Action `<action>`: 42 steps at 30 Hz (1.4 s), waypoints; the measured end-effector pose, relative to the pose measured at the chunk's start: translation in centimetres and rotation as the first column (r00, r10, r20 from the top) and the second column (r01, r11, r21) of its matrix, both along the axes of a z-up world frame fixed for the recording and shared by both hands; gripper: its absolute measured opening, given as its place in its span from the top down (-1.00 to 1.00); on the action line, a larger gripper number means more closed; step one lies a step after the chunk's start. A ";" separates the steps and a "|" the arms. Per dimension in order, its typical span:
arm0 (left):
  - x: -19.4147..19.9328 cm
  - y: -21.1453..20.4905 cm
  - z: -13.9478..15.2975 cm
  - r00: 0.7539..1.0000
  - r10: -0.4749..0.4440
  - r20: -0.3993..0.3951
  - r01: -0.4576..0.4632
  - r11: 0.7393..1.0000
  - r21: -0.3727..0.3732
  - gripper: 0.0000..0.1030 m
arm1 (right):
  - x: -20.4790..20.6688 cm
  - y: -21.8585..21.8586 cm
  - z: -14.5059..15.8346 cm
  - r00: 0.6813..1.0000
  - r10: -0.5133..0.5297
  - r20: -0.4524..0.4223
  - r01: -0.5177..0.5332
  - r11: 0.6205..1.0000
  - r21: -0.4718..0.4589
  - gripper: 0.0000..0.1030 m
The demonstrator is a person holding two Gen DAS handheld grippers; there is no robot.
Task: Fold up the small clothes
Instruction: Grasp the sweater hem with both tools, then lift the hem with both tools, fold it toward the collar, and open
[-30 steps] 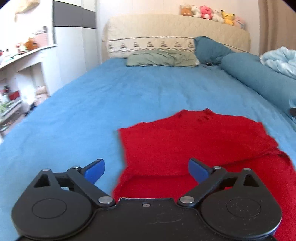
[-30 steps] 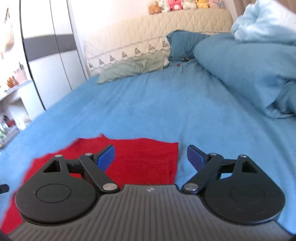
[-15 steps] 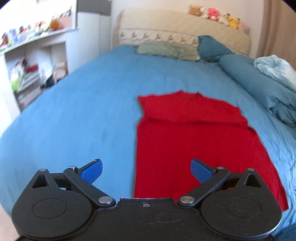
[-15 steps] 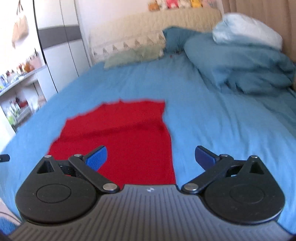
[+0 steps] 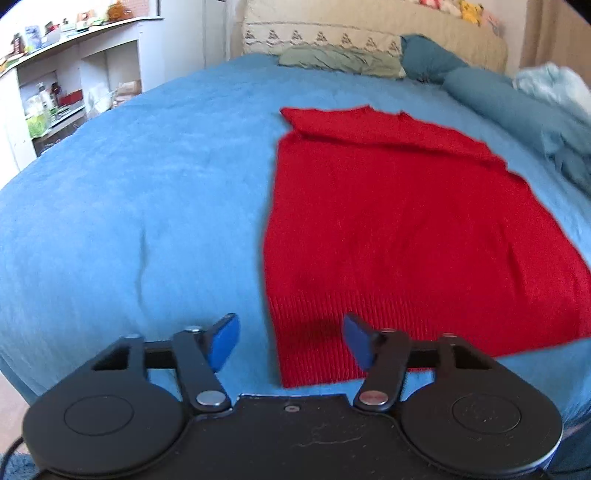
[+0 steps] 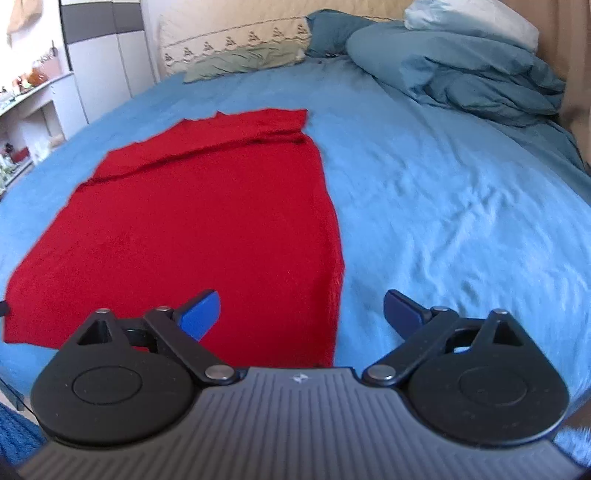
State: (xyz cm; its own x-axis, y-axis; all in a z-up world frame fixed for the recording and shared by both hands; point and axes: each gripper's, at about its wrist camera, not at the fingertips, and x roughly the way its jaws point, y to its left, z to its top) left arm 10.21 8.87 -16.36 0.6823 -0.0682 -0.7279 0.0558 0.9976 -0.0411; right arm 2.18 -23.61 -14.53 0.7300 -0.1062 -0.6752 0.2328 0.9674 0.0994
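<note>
A red knit garment (image 5: 388, 229) lies flat on the blue bedsheet (image 5: 129, 206), its far end folded across itself. My left gripper (image 5: 290, 328) hovers at the near left corner of the ribbed hem. Its jaws are closing, with that corner between the blue pads (image 5: 221, 343), and no pad presses on the cloth. In the right wrist view the same garment (image 6: 207, 206) fills the left half. My right gripper (image 6: 301, 310) stands open and wide over the garment's near right corner, its left pad over red cloth and its right pad over the bedsheet (image 6: 443, 192).
A bunched blue duvet (image 6: 480, 77) and a pale pillow lie along the bed's right side. A green pillow (image 5: 340, 59) and a quilted headboard (image 5: 369, 26) stand at the far end. White shelves (image 5: 55, 92) are off the left edge, and the bed's near edge is just below both grippers.
Both grippers have drawn back from the garment's far end to its near hem and sunk lower. The left jaws have narrowed. The garment lies still.
</note>
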 end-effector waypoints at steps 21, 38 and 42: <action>0.2 -0.9 -1.2 0.998 -0.046 -0.046 0.045 0.999 -0.019 0.88 | -0.2 0.2 -2.0 0.999 -0.025 -0.040 0.027 0.998 0.049 0.48; 8.8 1.9 14.2 0.982 0.057 0.181 -0.015 0.973 -0.229 0.92 | 7.7 -5.9 11.2 0.971 -0.078 0.225 -0.013 0.926 0.377 0.61; 18.7 0.2 18.0 0.964 0.097 0.246 -0.040 0.973 -0.227 0.92 | 18.0 -7.2 16.0 0.955 -0.066 0.290 -0.040 0.937 0.346 0.61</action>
